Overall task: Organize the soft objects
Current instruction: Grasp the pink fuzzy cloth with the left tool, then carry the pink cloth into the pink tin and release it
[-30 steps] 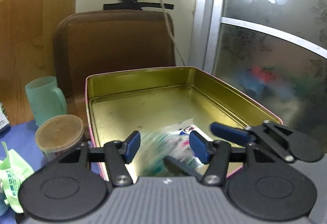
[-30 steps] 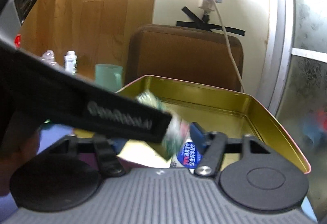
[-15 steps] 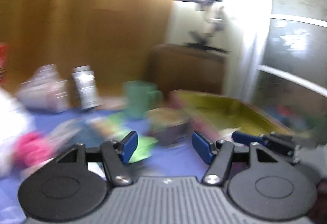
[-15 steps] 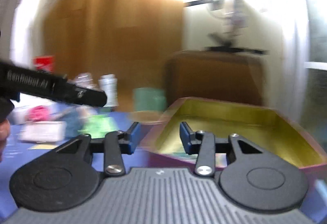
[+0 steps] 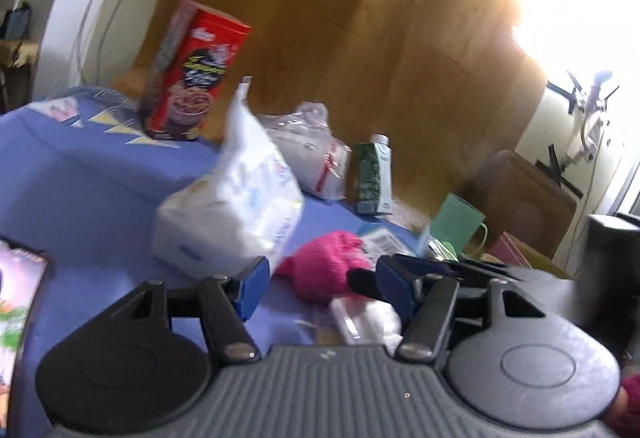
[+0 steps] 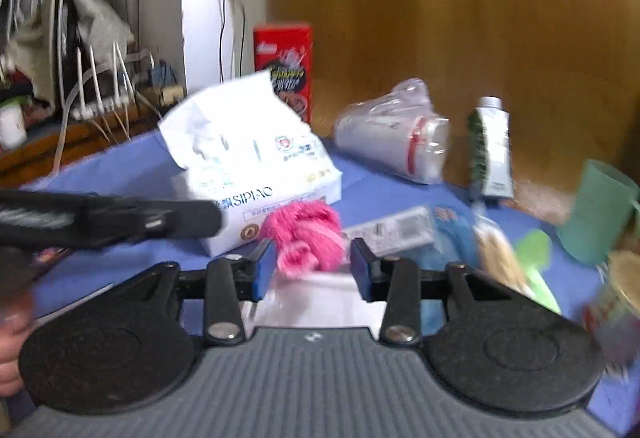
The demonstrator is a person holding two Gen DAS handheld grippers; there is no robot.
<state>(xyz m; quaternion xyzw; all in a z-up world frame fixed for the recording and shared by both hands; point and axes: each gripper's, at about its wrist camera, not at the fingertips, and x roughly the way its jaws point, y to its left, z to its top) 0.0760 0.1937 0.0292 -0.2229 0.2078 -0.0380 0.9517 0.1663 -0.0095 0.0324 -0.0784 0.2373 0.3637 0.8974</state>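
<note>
Both tools are empty and lined up on the pile — you're between picks, by my read, choosing the next soft thing. Starting at the left: your left gripper [image 5: 320, 286] has its blue pads apart with nothing between them. The white tissue pack [image 5: 230, 204] sits just beyond its left pad, and the pink fuzzy bundle [image 5: 326, 264] lies on the blue cloth [image 5: 88, 190] straight ahead. Moving right, your right gripper [image 6: 312, 264] is spread too, and the pink bundle shows right in its gap, though whether the pads reach it I cannot tell.

Next move, I'd judge: ease forward and close gently on that pink bundle — it will squash, so take it mid-body.

The left view alone catches the pink-rimmed tin's corner [image 5: 516, 252] at far right, the likely drop spot. The right view alone shows a round tub [image 6: 620, 302] at its right edge.
</note>
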